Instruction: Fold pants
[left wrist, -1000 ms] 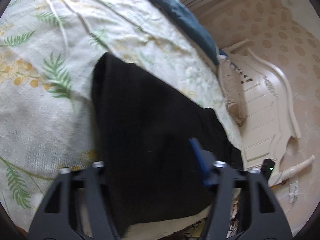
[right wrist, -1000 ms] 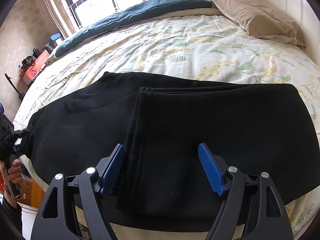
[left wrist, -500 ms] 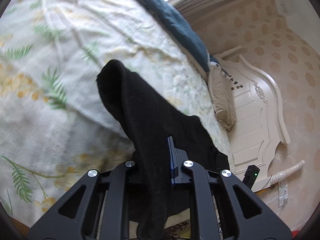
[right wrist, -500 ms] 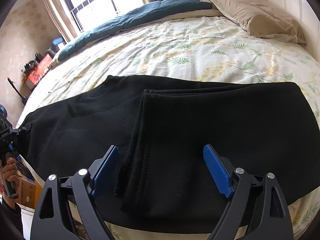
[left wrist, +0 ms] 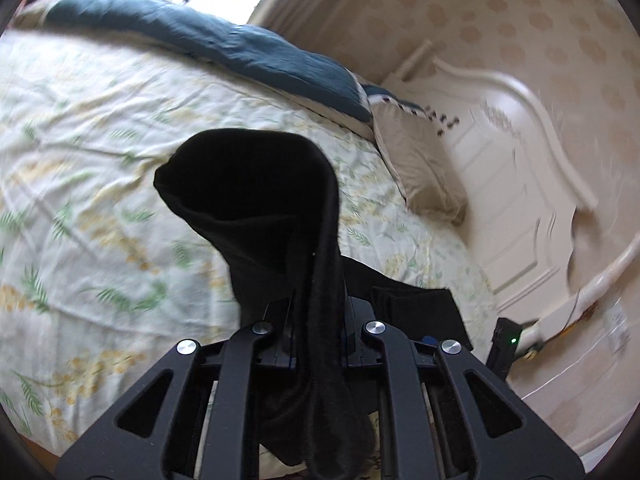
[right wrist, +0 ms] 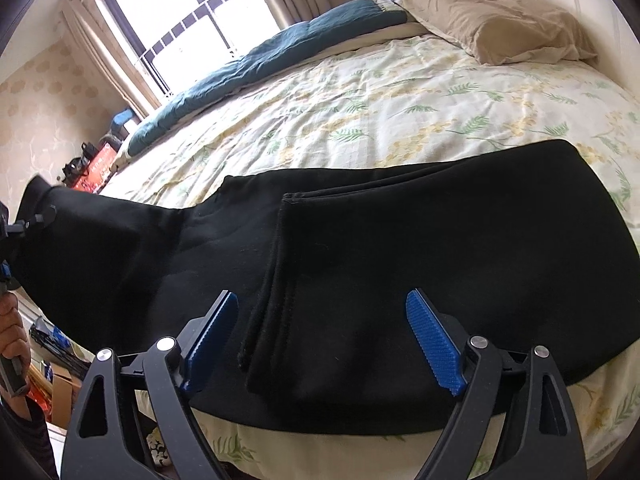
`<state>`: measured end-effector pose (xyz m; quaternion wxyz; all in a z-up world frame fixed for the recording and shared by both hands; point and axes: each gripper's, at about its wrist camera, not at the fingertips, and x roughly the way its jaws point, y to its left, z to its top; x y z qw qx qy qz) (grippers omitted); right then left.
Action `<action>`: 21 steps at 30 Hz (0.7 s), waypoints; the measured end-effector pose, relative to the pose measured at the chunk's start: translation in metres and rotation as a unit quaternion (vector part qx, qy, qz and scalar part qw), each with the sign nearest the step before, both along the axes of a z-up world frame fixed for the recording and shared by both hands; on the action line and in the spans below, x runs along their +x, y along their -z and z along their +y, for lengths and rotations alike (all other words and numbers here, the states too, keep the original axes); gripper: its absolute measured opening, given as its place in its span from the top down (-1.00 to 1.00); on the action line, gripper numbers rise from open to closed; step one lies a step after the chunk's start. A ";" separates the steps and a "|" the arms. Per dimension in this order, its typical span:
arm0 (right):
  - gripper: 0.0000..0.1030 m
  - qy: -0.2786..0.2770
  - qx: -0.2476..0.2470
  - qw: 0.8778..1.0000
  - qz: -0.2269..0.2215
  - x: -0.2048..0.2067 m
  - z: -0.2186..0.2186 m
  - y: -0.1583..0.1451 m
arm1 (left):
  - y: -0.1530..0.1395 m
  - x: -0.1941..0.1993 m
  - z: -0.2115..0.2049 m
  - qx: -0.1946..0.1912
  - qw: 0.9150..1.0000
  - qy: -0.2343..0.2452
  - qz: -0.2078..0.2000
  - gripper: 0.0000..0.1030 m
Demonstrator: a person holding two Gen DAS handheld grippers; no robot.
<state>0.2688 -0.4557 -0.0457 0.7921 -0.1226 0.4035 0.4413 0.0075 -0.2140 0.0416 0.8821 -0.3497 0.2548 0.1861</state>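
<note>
- One pair of black pants (right wrist: 400,248) lies across the near edge of the bed (right wrist: 400,96); one end is already folded over the middle, its hem edge running toward 6 o'clock.
- The other end, at 9 o'clock, is lifted off the bed, clamped in the closed left tool (left wrist: 316,340); by my reading the last fold remains.
- The right tool (right wrist: 320,344) hovers spread wide over the folded layer, holding nothing.
- Counted: two tools, one pillow (right wrist: 496,28), one blue quilt (right wrist: 280,52).
</note>
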 end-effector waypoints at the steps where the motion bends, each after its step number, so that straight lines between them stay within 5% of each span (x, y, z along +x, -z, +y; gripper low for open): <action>1: -0.65 0.001 0.002 1.000 0.002 0.001 -0.003 0.000 | -0.003 0.011 -0.006 0.008 1.000 0.008 0.006 0.76; 8: -0.65 0.013 0.024 1.000 0.015 0.006 -0.022 -0.005 | -0.001 0.079 -0.052 0.055 0.996 0.053 0.052 0.76; 14: -0.65 0.021 0.040 0.999 0.029 0.013 -0.035 -0.007 | 0.028 0.135 -0.089 0.105 0.985 0.068 0.122 0.76; 21: -0.65 0.027 0.060 0.997 0.049 0.023 -0.045 -0.009 | 0.066 0.173 -0.108 0.113 0.974 0.065 0.183 0.76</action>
